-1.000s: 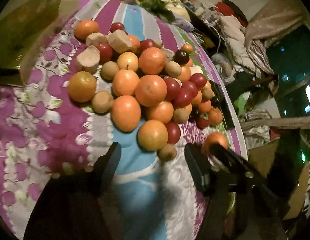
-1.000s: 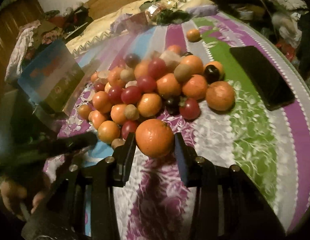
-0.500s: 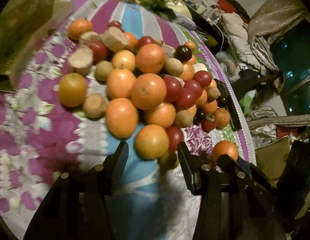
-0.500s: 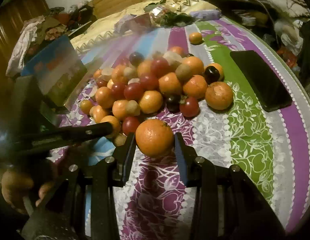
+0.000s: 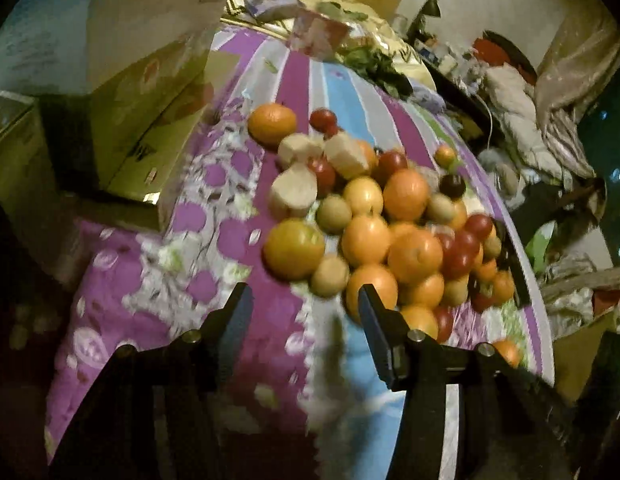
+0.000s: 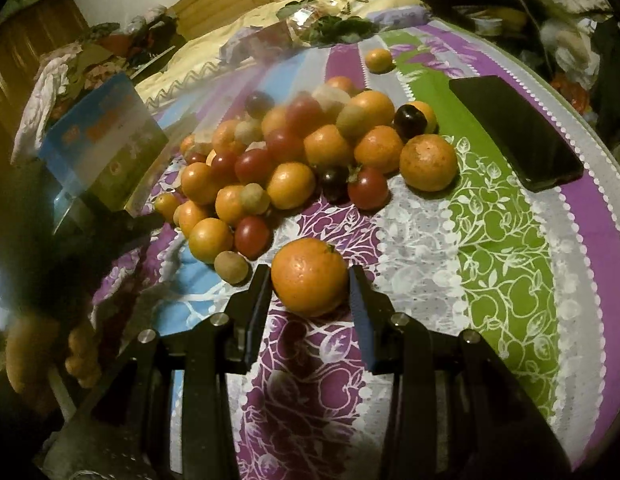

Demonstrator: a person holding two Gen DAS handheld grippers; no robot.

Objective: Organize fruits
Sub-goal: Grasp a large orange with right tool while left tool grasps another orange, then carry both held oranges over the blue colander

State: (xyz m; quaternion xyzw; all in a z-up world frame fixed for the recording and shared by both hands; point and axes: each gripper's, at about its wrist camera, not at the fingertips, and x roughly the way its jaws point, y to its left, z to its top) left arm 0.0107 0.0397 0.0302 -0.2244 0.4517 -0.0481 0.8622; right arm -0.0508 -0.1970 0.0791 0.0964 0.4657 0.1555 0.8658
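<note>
A heap of fruit (image 6: 294,160) lies on a striped floral cloth (image 6: 501,264): oranges, red and dark plums, small brown fruits and pale cut pieces. My right gripper (image 6: 310,280) is shut on a large orange (image 6: 309,277) just in front of the heap. My left gripper (image 5: 302,304) is open and empty at the near left side of the heap (image 5: 389,220), with a greenish orange (image 5: 294,249) and a small brown fruit (image 5: 329,276) just ahead between its fingers.
A black phone (image 6: 513,132) lies on the cloth at the right. An open cardboard box (image 5: 122,92) stands left of the heap; it also shows in the right wrist view (image 6: 102,144). A lone orange (image 6: 378,60) lies far back. Clutter surrounds the bed.
My left gripper has swung left and forward, from the near orange of the heap toward its left side. My right gripper holds the large orange in the same grip, lifted slightly back.
</note>
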